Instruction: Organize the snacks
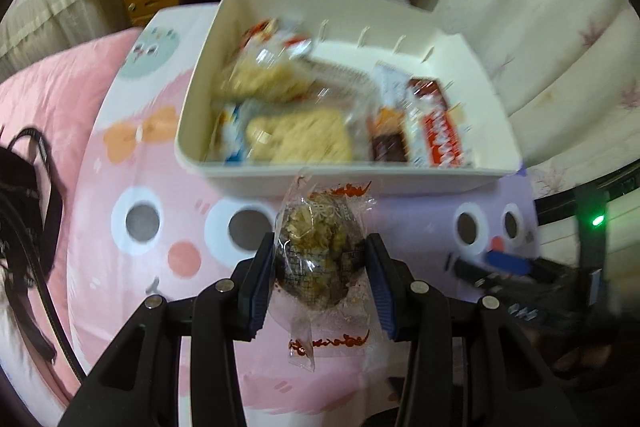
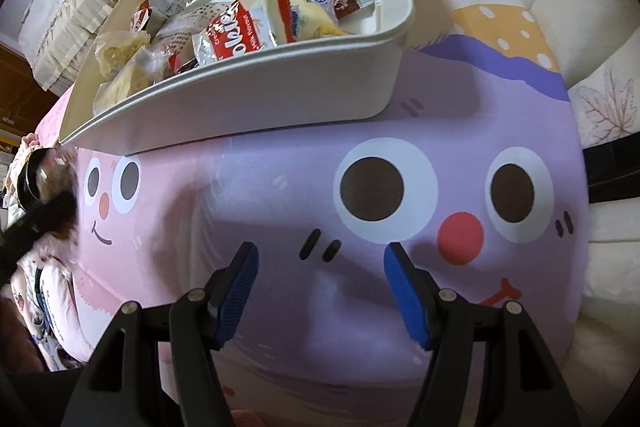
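- Snack (image 1: 318,251) in a clear wrapper, dark and nutty-looking, sits clamped between the blue pads of the left gripper (image 1: 320,275), held above the cartoon-printed cloth (image 1: 132,267) just in front of the white bin (image 1: 344,179).
- Right gripper (image 2: 320,287) hangs over the purple face on the cloth with its jaws apart and nothing between them.
- Bin already holds several packets: pale crackers (image 1: 296,139) and red-and-white wrappers (image 1: 442,135).
- Step in hand, as I judge it: carrying this snack to the bin.
- Next move likely calls for clearing the near wall, then loosening the pads over a free spot inside.
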Tool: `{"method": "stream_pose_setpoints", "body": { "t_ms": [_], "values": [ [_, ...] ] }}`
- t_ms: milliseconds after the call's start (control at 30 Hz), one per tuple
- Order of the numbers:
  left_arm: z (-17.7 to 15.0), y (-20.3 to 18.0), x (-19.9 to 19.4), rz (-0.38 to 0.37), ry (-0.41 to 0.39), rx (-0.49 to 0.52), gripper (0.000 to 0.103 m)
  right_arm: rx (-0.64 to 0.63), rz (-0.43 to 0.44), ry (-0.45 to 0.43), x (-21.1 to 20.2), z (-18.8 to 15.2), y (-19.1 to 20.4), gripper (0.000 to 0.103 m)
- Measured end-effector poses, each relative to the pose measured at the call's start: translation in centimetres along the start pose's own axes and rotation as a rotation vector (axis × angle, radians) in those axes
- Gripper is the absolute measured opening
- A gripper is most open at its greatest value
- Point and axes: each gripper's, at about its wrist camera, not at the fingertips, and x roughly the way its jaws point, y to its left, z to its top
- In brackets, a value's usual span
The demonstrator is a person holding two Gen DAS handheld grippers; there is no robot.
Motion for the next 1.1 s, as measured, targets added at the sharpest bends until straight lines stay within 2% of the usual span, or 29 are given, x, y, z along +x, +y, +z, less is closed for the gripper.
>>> {"method": "stream_pose_setpoints", "body": {
  "t_ms": [133, 333, 533, 600, 633, 667, 767, 900, 1100],
  "values": [
    [2.7, -2.0, -1.0, -0.038, -0.044, 0.047, 0.042, 0.004, 0.004, -0.019, -0.1, -0.3, -0.1, 0.066],
    [6.7, -5.0, -0.4, -0.097, -0.101, 0.084, 0.042, 0.016, -0.024, -0.061, -0.9, -0.9, -1.0, 0.066],
    [9.1, -7.2, 0.7, -0.131, -0.131, 0.111, 0.043, 0.033, -0.056, -0.106, -2.0, -2.0, -1.8, 0.066],
    [9.6, -7.4, 0.8, -0.136, -0.137, 0.098, 0.051, 0.047, -0.061, -0.117, -2.4, -2.3, -2.0, 0.066],
    [9.7, -7.5, 0.8, -0.143, -0.138, 0.094, 0.064, 0.055, -0.062, -0.125, -2.6, -2.6, -2.1, 0.066],
    [9.7, -7.6, 0.5, -0.139, -0.146, 0.089, 0.071, 0.063, -0.065, -0.134, -2.8, -2.9, -2.1, 0.066],
    [8.9, -7.2, -0.2, -0.124, -0.148, 0.082, 0.075, 0.074, -0.069, -0.150, -3.3, -3.7, -2.2, 0.066],
    [6.9, -5.7, -1.1, -0.112, -0.102, 0.051, 0.079, 0.087, -0.081, -0.181, -3.8, -4.9, -1.3, 0.066],
    [1.9, -2.9, -3.2, -0.076, -0.045, 0.038, 0.084, 0.097, -0.080, -0.227, -5.6, -7.7, 1.0, 0.070]
  ]
}}
